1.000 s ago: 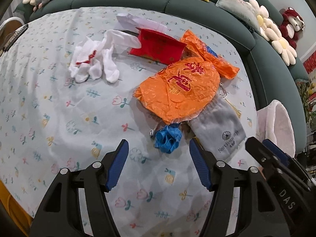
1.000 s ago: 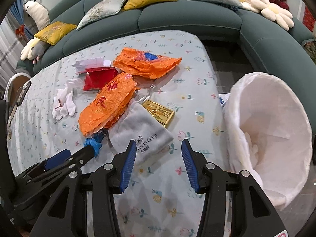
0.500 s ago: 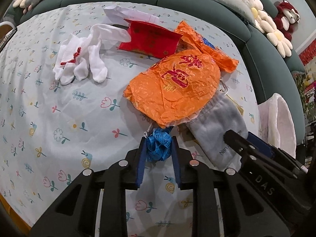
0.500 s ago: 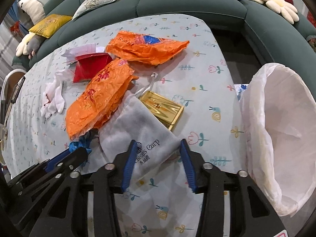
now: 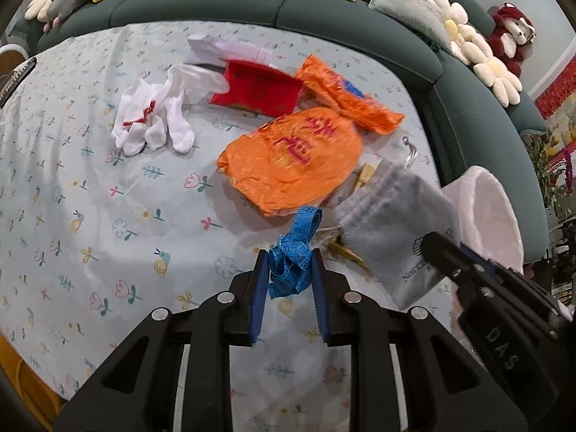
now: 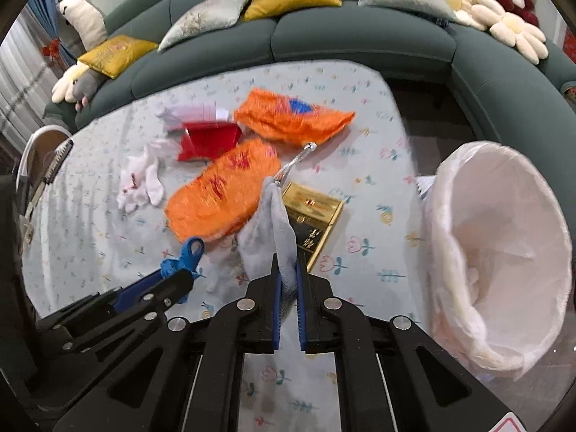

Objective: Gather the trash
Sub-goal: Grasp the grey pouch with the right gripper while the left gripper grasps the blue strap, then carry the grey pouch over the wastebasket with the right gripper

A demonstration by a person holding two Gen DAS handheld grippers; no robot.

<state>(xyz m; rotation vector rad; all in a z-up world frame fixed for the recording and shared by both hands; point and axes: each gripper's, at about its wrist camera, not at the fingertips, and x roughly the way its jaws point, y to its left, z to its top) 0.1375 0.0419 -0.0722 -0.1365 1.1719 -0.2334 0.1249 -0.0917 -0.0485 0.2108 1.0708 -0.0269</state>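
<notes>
My left gripper (image 5: 289, 257) is shut on a crumpled blue measuring tape (image 5: 293, 255), lifted just off the flowered tablecloth (image 5: 90, 198); the tape also shows in the right wrist view (image 6: 185, 255). My right gripper (image 6: 287, 266) is shut on a grey drawstring pouch (image 6: 270, 230), raised off the table; the pouch shows at the right in the left wrist view (image 5: 392, 230). Two orange wrappers (image 5: 295, 165) (image 5: 345, 97), a red envelope (image 5: 259, 88), white gloves (image 5: 154, 118) and a gold box (image 6: 311, 216) lie on the cloth. The white-lined trash bin (image 6: 504, 252) stands to the right.
A curved dark green sofa (image 6: 360, 39) with yellow and grey cushions and plush toys wraps around the far side of the table. White paper (image 5: 223, 45) lies behind the red envelope. The table's right edge drops off beside the bin.
My left gripper closed on the blue tape and lifted it. My right gripper closed on the grey pouch and raised it, uncovering the gold box.
</notes>
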